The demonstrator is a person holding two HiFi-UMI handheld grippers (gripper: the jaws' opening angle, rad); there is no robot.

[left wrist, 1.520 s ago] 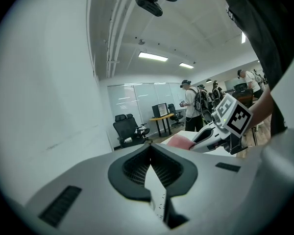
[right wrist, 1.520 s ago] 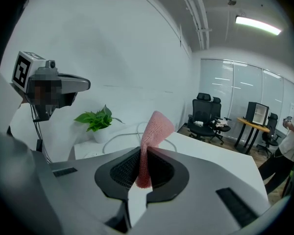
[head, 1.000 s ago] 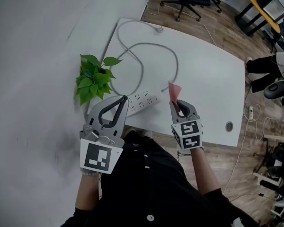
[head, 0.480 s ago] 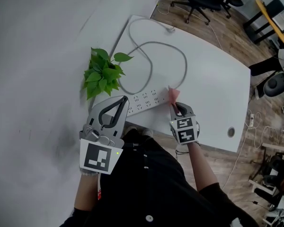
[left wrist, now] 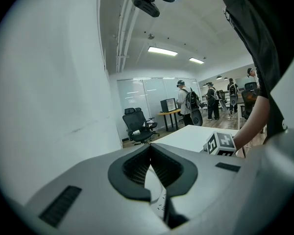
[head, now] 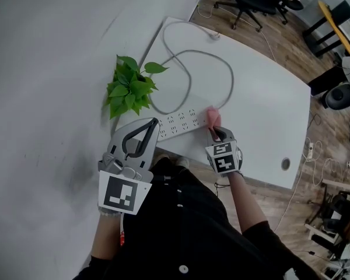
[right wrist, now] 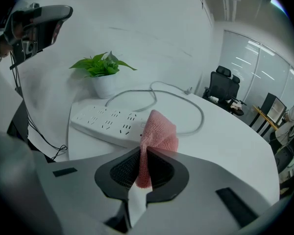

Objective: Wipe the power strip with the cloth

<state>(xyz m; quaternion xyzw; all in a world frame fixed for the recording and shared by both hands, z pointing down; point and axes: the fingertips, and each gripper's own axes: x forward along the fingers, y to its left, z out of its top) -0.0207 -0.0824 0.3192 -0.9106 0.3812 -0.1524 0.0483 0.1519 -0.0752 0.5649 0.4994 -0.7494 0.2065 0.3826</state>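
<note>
Head view: the left gripper [head: 154, 121] hangs at the near edge of the table [head: 262, 109], jaws together on nothing, beside the left end of the white power strip [head: 178, 124]. The right gripper [head: 217, 132] clamps the pink cloth [head: 213, 116] at the strip's right end, apparently touching it. Press the cloth flat and lightly, then stroke leftward along the sockets, keeping clear of the cable [head: 189, 54].

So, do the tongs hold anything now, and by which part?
The right tongs pinch the cloth by one end; the rest sticks out free. The left tongs are shut, empty.
</note>
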